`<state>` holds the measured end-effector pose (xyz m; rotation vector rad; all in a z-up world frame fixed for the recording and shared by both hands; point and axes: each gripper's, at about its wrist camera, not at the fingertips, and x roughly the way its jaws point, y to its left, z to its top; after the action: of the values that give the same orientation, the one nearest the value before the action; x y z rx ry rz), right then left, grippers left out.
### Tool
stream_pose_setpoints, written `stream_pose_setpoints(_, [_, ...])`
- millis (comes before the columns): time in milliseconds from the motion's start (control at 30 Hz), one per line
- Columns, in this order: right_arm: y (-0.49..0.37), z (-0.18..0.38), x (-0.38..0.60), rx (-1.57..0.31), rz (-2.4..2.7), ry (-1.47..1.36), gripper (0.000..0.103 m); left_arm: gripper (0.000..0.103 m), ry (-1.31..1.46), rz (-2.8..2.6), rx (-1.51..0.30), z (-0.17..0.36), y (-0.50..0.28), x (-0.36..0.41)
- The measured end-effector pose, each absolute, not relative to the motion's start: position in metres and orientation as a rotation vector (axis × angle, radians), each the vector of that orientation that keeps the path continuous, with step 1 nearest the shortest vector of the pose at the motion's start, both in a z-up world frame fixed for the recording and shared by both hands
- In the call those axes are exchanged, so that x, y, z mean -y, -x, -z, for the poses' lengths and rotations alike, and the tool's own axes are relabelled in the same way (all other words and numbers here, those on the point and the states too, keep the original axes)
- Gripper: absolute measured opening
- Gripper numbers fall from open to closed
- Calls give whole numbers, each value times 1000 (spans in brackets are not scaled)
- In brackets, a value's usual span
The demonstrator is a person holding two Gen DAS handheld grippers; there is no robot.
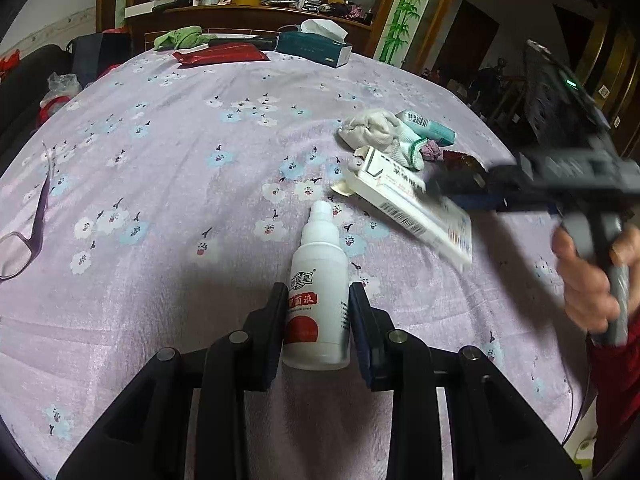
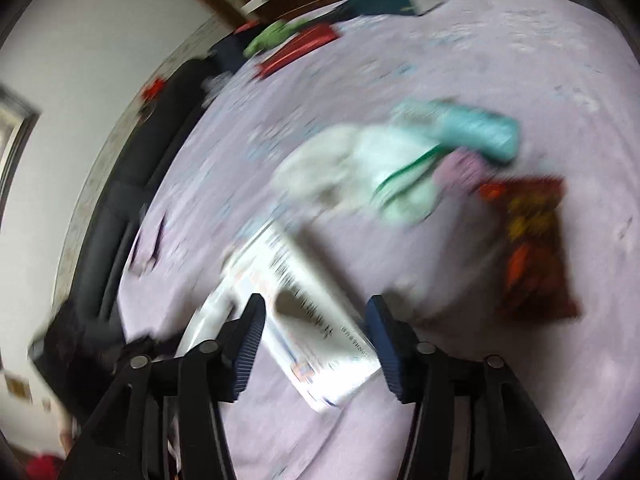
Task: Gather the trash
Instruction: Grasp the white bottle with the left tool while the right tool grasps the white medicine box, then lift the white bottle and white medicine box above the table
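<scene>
Two barcoded boxes (image 1: 416, 204), white bottle (image 1: 320, 300), red label

The left gripper (image 1: 318, 312) sits low with fingers parted; the right gripper (image 2: 316, 332), fingers spread, is gripped by a hand (image 1: 588, 276).

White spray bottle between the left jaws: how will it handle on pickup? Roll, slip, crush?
The white spray bottle lies on its side on the floral tablecloth, so a nudge could roll it. Its smooth round plastic may slip in the left gripper, whose jaws flank it. It looks small and probably light; how full it is cannot be seen.
</scene>
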<state>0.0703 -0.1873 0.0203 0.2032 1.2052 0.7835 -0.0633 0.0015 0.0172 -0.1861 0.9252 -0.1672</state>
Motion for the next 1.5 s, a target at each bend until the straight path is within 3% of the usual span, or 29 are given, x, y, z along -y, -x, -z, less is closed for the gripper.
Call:
stream_pose_setpoints(533, [-11, -17, 124, -1015, -639, 260, 60, 30, 176, 129, -911, -18, 66, 1])
stream_pose_setpoints(567, [-9, -17, 126, -1012, -634, 265, 58, 30, 174, 126, -910, -18, 66, 1])
stream_pose_setpoints(633, [-4, -18, 128, -995, -603, 272, 28, 30, 173, 122, -906, -18, 66, 0])
stream_pose_setpoints(700, [-3, -19, 132, -1006, -605, 224, 14, 30, 177, 118, -902, -18, 67, -1])
stream_pose_setpoints(1133, [70, -58, 202, -822, -449, -65, 14, 29, 121, 120, -780, -42, 86, 30])
stream_pose_setpoints(1500, [109, -62, 257, -789, -335, -176, 14, 29, 46, 199, -718, -56, 104, 93])
